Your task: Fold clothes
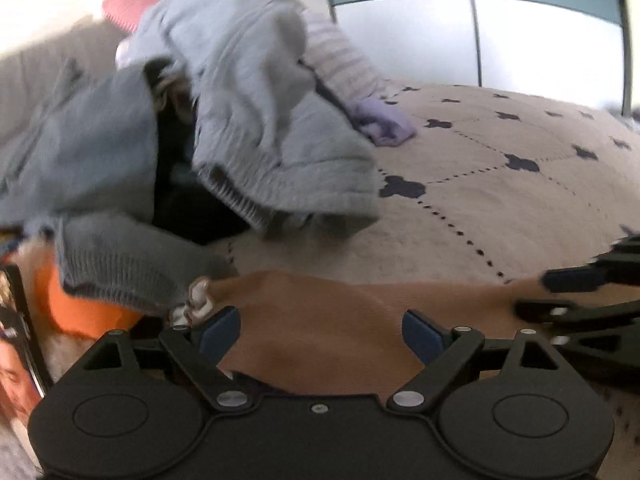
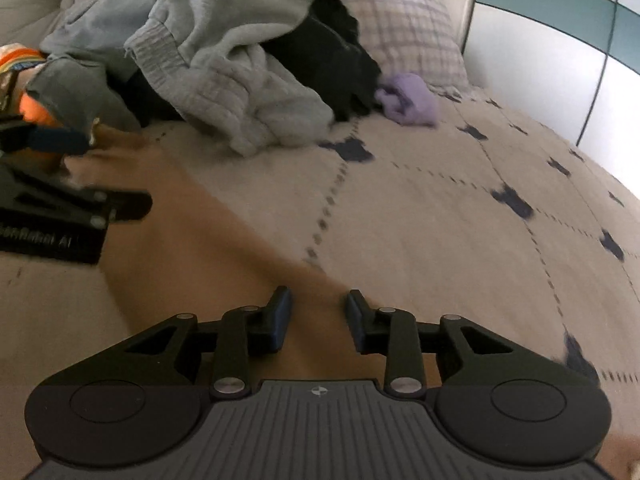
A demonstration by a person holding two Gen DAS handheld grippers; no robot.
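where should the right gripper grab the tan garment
Pinch the tan garment at its far edge, just ahead of the open right gripper, coming in low from the near side. It lies flat on the bedspread, so only an edge offers the fingers a lip.

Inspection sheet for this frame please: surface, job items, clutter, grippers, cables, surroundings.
Surface: beige bedspread with dark clover marks.
Job's things: tan garment spread flat under both grippers.
Clutter: pile of grey clothes, purple item, orange item, checked pillow.
Grippers: left gripper open; right gripper open, fingers over the tan cloth.
Cables: nothing seen.
Surroundings: white and teal panelled wardrobe.
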